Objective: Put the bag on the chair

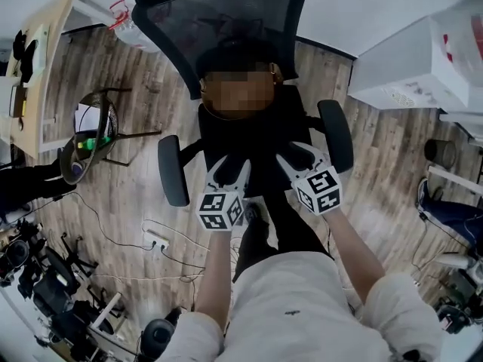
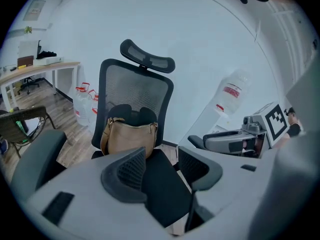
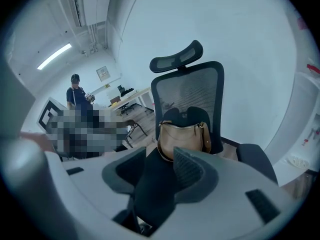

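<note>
A tan bag (image 2: 129,136) is seen on the black office chair (image 1: 226,13), set at the back edge of the seat and about midway between its two sides. It stands upright and is leaned against the dark cushion at the foot of the mesh backrest (image 2: 135,91). The front half of the seat (image 2: 165,194) is left bare. The left gripper (image 1: 230,170) is held over the front edge of the seat, toward its left corner. Its jaws are spread apart and nothing is clamped between them: only the seat is seen through the gap. The right gripper (image 1: 296,155) is held just beside it, over the front edge toward the right corner. Its jaws are likewise parted, and nothing is gripped. Neither gripper is touching the bag, which is well apart from both. The seat is flanked by the left armrest (image 1: 172,170) and the right armrest (image 1: 337,134). A power strip (image 1: 157,240) with its cable is laid on the wooden floor (image 1: 151,89) left of the chair. A person (image 3: 75,94) is seen standing far back in the room.
</note>
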